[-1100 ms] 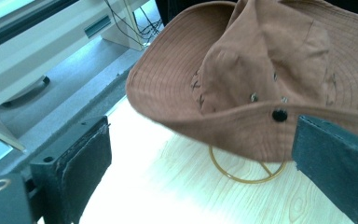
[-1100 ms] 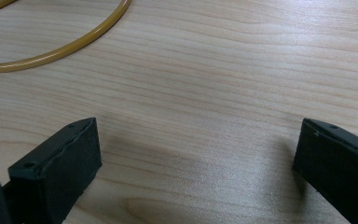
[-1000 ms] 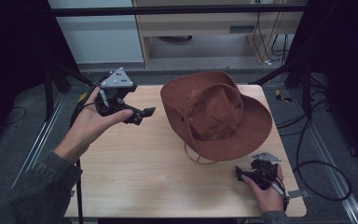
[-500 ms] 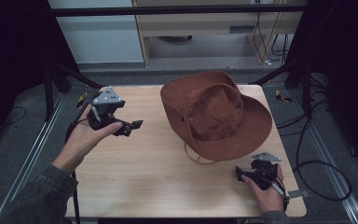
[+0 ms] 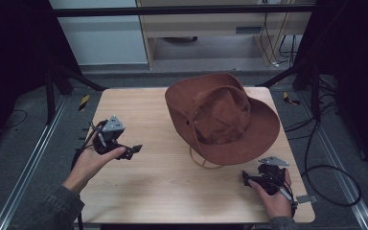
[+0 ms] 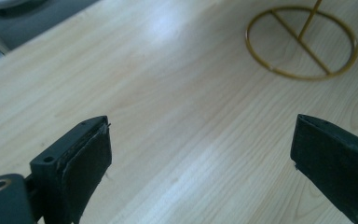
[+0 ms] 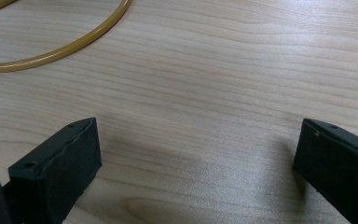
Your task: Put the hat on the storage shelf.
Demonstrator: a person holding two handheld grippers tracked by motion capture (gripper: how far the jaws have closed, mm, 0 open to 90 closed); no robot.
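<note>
Left gripper, wide open and empty, is lowered and withdrawn from hat; right gripper likewise open, unmoved.

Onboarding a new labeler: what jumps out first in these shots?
The brown hat dominates, sitting on a thin gold wire stand toward the far right of the wooden table, its ring base resting flat on the wood. Next come the two hand-held grippers: the left gripper over the table's left side and the right gripper near the front right corner, both with jaws wide apart and holding nothing.
</note>
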